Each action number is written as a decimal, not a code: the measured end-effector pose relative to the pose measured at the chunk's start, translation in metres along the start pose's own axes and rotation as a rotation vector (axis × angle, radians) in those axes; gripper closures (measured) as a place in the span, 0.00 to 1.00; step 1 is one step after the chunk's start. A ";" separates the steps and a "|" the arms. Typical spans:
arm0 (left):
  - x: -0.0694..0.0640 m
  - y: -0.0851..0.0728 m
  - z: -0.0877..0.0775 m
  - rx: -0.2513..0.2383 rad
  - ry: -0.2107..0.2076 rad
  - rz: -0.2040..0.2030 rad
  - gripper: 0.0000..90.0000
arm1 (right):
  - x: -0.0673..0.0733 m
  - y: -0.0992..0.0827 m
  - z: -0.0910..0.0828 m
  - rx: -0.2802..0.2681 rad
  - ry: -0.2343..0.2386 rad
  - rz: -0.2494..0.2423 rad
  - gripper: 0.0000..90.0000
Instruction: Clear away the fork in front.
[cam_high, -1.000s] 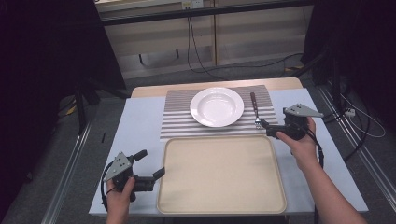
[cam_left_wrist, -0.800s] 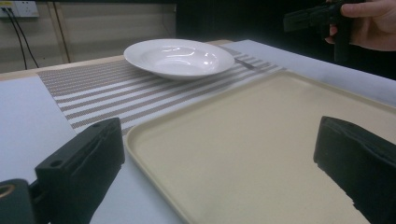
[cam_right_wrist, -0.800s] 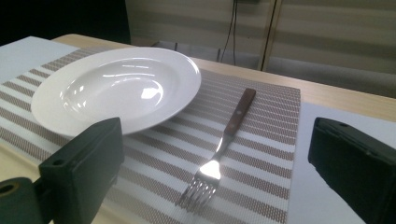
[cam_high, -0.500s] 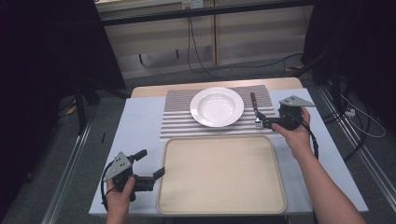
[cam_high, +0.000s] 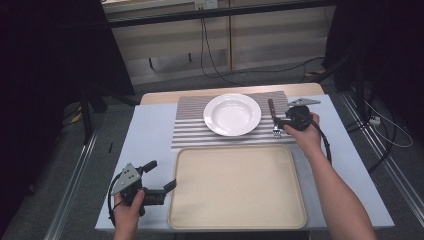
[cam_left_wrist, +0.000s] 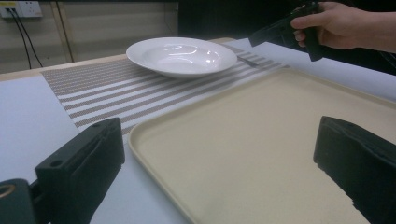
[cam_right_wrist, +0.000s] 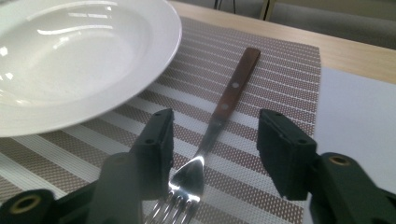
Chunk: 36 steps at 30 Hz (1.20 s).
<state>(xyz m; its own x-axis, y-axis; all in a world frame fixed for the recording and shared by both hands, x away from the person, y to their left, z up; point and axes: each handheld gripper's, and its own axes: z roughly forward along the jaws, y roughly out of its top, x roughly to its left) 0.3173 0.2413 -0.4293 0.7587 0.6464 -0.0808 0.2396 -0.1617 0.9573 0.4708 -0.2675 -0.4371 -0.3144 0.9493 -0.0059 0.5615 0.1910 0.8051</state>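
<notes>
Straddling the fork (cam_right_wrist: 219, 116) just right of the plate (cam_high: 232, 114), the right gripper (cam_right_wrist: 212, 135) gapes; the left gripper (cam_high: 162, 176), below-left of it beside the tray (cam_high: 235, 220), also gapes.

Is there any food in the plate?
Empty. The plate shows only bare, shiny white inside, seen from above and from the right gripper view.

Dim surroundings, glare on plate (cam_right_wrist: 70, 60) (edges perhaps soft).
</notes>
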 end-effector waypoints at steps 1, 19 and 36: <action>0.000 0.000 0.000 0.001 0.002 0.001 0.02 | 0.001 0.000 0.004 0.017 0.000 -0.010 0.55; -0.001 -0.001 -0.001 0.008 0.004 0.004 0.02 | -0.007 -0.005 0.029 0.176 0.017 0.074 0.91; 0.003 0.001 -0.004 -0.012 0.001 -0.011 0.03 | -0.020 -0.044 -0.034 0.223 0.063 0.079 0.93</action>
<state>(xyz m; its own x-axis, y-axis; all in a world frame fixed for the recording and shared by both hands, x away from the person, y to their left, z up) 0.3171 0.2458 -0.4280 0.7555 0.6488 -0.0909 0.2403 -0.1454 0.9597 0.4267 -0.3036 -0.4523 -0.3063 0.9473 0.0944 0.7388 0.1740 0.6511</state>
